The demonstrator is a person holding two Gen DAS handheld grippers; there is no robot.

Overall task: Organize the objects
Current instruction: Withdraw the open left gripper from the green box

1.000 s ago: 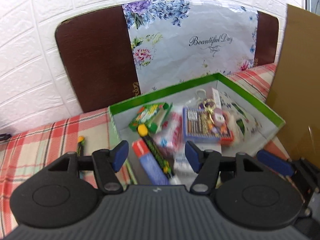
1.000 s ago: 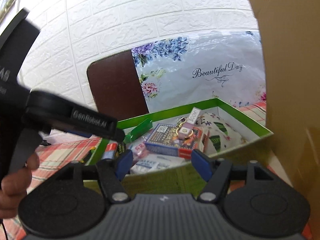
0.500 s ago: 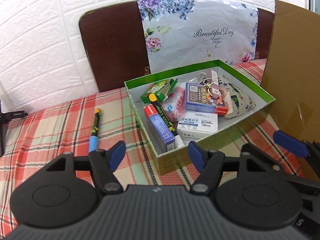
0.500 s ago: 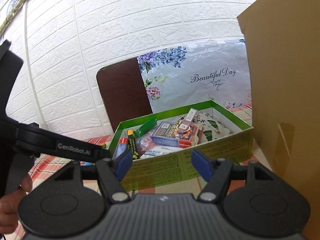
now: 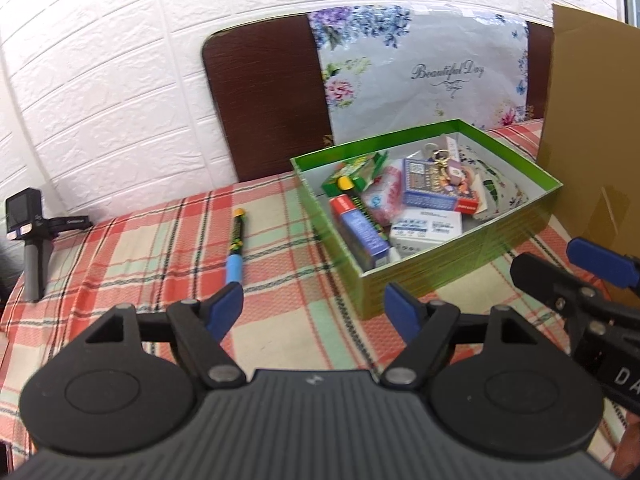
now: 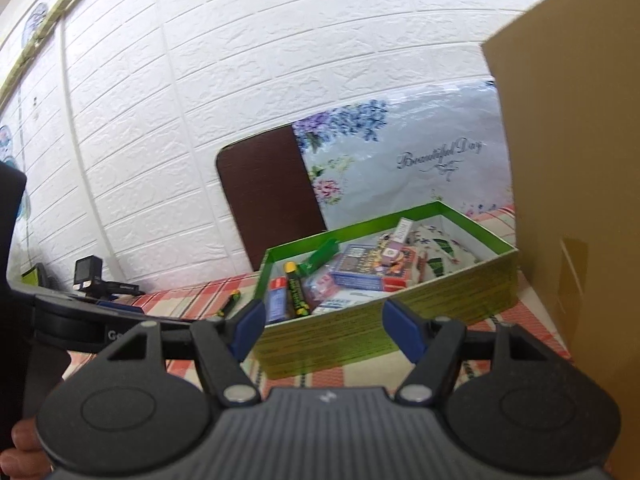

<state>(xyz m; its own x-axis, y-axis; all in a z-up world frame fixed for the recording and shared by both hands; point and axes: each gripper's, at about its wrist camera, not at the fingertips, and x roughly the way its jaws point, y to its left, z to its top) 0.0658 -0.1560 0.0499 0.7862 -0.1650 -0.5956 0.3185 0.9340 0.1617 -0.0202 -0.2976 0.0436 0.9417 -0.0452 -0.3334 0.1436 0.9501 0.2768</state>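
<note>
Both tools have drawn back from the green box [image 5: 460, 268]: a second ago the left view sat right over its contents, and now the whole box shows with bare plaid cloth in front of it. The left tool [image 5: 314, 306] has just been opening, with nothing between its blue pads; it stands wide and empty above the tabletop [image 5: 140, 256]. The right tool [image 6: 324, 328] is moderately open and empty too, held before the box's near wall. My guess is that a drop into the box is finished and the next pickup is being lined up.

Counted from large to small: one cardboard sheet [image 5: 592, 128] standing upright at the right; one floral bag [image 5: 424, 80] against the dark headboard-like panel [image 5: 268, 104]; one green box, which sits near the right end of the cloth; one small camera on a handle [image 5: 30, 232] at the far left. Inside the box I can make out roughly seven or eight items, among them one patterned pouch [image 5: 500, 194], one white packet [image 5: 426, 230], one card pack [image 5: 430, 184], one keyring [image 5: 450, 166] and one marker [image 5: 360, 208]. One marker pen [image 5: 236, 248] lies loose on the cloth, left of the box and just ahead of the left tool, probably the last thing to tidy away.
</note>
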